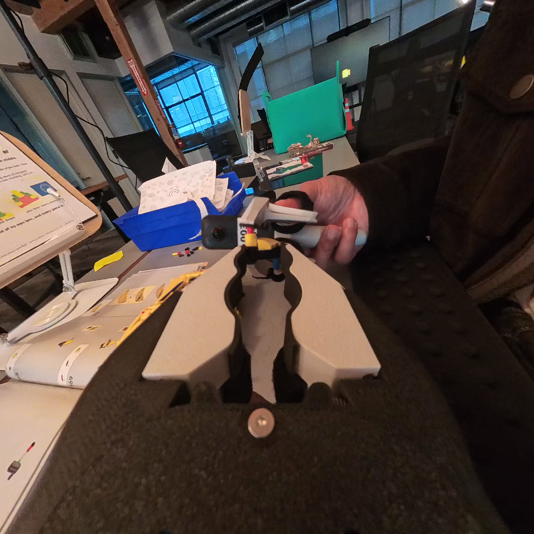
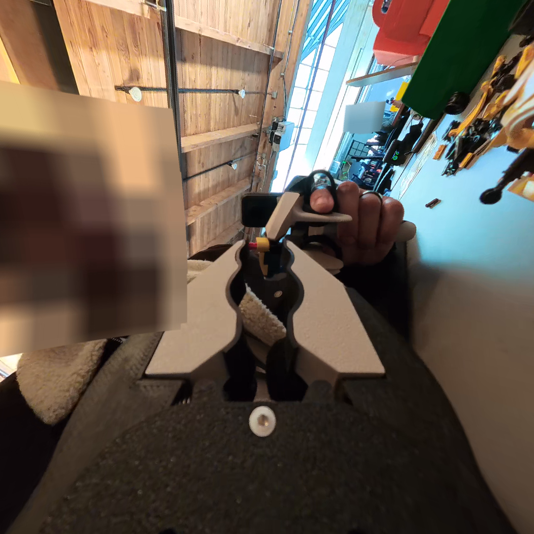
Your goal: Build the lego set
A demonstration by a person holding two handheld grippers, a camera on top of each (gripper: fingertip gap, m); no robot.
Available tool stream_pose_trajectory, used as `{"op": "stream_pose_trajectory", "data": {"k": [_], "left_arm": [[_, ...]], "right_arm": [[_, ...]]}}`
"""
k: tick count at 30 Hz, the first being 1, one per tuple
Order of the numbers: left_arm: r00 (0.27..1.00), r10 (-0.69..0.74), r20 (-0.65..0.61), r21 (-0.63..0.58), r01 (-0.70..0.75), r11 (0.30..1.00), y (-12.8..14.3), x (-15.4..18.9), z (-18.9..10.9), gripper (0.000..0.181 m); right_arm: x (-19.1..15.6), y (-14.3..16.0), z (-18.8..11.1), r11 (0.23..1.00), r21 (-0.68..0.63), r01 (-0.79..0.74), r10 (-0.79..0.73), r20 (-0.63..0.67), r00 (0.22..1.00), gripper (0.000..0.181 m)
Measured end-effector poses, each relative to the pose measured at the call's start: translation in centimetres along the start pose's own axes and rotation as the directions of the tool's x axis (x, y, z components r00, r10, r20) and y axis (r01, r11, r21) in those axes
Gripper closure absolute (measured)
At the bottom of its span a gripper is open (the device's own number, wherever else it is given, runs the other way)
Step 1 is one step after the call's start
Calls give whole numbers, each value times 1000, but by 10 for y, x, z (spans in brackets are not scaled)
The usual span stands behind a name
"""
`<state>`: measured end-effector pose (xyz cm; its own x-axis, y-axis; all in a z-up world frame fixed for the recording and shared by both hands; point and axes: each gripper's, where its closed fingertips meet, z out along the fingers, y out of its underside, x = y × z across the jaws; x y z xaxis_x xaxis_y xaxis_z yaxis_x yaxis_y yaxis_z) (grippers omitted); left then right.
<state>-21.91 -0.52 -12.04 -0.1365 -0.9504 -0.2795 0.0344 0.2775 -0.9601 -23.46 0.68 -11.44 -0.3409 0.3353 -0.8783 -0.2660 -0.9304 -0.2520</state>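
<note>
A small lego assembly [image 1: 261, 245] of yellow, red, blue and black parts hangs in the air between my two grippers, which face each other. My left gripper [image 1: 261, 250] is closed down on it, with its tips touching the black and yellow parts. In the right wrist view the same assembly [image 2: 263, 245] sits between the tips of my right gripper [image 2: 263, 247]. There its red pin is against one tip and its blue and black part against the other. The right gripper's grey fingers [image 1: 289, 215] and the left gripper's finger [image 2: 281, 216] each show from the opposite view, both held by hands.
On the table are an open instruction booklet [image 1: 86, 332], a yellow lego section [image 1: 185, 281], loose small pieces [image 1: 186, 252] and a blue bin [image 1: 173, 228] of paper bags. A board on a white stand [image 1: 37, 202] is at left. A yellow and black model [image 2: 491, 115] lies on the table. The tips of both grippers are at nearly the same place.
</note>
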Motion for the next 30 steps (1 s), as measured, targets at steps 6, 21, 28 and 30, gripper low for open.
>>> {"op": "stream_pose_trajectory", "data": {"k": [6,21,28,30], "left_arm": [[1000,20,-14,-40,-21,999,6,4,1,159],[982,188,23,-208,-179,962,32,5,9,159],[986,154,61,-187,-140,972,29,1,9,158],[989,127,71,-178,-112,978,28,0,9,157]], "right_arm": [[6,4,-4,999,-36,24,-26,-45,999,161],[25,5,-19,953,-163,255,-292,-272,917,160],[20,1,-17,937,-139,321,-345,-215,914,161],[20,1,-17,915,-160,370,-400,-237,886,161]]}}
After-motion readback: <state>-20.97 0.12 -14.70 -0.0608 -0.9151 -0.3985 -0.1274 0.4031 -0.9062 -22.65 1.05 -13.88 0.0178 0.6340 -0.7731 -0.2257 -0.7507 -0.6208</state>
